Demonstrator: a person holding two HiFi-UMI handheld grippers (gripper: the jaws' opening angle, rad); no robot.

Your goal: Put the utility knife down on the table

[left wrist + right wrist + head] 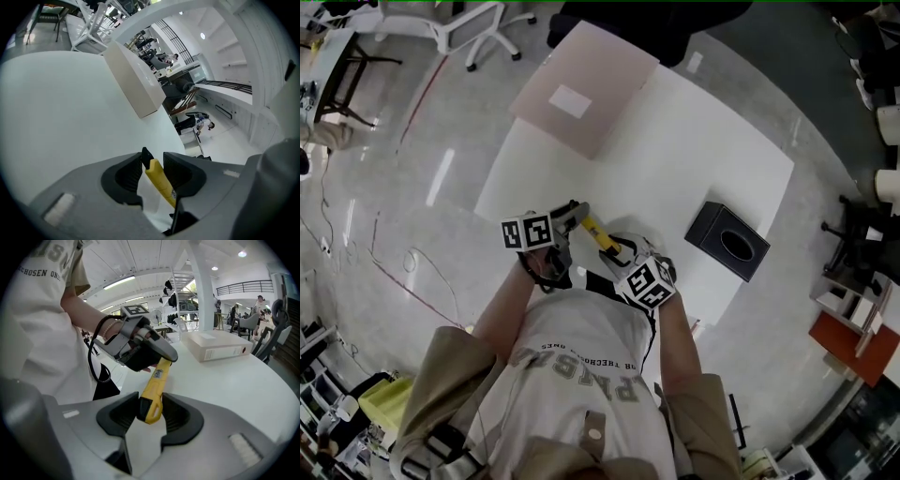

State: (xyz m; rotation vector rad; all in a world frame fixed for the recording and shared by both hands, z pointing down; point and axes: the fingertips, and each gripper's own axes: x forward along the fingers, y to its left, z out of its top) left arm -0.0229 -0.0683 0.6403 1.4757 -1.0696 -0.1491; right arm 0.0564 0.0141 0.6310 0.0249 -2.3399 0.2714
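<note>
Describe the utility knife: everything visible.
The utility knife has a slim yellow body, plastic by the look, with a small printed label partway along and a black tip at one end. No bare blade shows. It is held at both ends: the left gripper clamps the black-tipped end and the right gripper clamps the rounded yellow butt. It slopes up from the right gripper to the left one, above the near edge of the white table and not lying on it.
</note>
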